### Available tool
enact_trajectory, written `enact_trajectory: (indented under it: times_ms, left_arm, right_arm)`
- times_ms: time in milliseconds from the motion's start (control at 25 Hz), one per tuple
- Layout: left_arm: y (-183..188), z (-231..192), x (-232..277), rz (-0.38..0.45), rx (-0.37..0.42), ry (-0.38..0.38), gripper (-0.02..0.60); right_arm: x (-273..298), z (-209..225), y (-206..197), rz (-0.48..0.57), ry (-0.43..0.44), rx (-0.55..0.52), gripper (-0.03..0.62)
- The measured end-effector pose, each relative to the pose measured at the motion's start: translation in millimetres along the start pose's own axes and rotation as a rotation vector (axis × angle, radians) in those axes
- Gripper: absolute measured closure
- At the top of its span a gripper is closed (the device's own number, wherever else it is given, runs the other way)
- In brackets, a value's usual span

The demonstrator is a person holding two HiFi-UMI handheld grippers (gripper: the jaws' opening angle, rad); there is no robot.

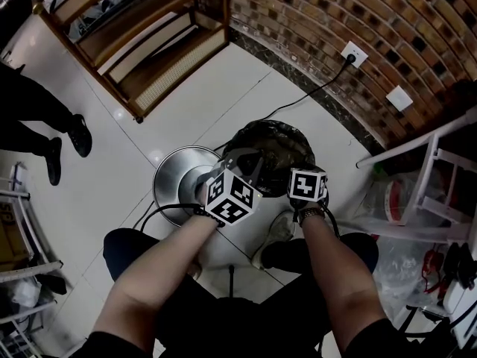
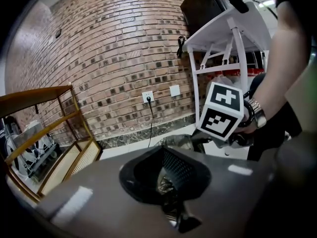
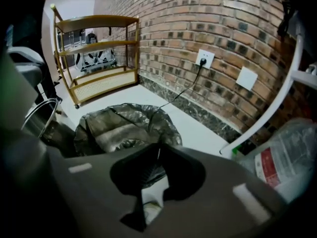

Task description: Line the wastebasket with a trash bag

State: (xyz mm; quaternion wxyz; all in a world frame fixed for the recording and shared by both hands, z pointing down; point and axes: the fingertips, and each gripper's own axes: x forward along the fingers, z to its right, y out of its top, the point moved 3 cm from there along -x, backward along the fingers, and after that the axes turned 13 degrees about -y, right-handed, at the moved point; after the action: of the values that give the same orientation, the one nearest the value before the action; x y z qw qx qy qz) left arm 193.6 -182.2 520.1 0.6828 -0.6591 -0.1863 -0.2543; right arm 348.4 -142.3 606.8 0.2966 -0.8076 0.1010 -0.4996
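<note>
Pinches trash bag (image 1: 277, 146) film in left gripper (image 2: 170, 186); holds right gripper (image 3: 150, 185) narrowly parted, empty. Faces wastebasket (image 1: 298, 135) rim just ahead of both.

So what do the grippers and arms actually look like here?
Both the left gripper and right gripper are dark grey, each carrying a white cube with black square markers. A black cable trails from the left one. Forearms are bare; the right wrist wears a metal-band watch.
</note>
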Motion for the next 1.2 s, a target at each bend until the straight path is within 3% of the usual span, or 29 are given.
enact_trajectory:
  times_ms: [120,400,760,1200]
  left_arm:
    - [0.1,-1.9,-0.6,-0.001,0.002,0.003,0.578]
    - [1.6,-2.6,-13.0,-0.005,0.0,0.029,0.578]
    - [3.1,-17.2,-41.7,-0.015,-0.058,0.087,0.578]
    - [6.2,10.0,-42.8,-0.024,-0.129,0.02,0.523]
  right_arm:
    - [-3.6,3.4,2.2,0.009,-0.009,0.006,0.589]
    - [-23.9,18.0,2.1,0.007,-0.037,0.029,0.591]
    - [-62.7,40.7,26.7,0.118,-0.046,0.026,0.591]
    - [-119.1,72.9,61.7,0.235,-0.092,0.015,0.591]
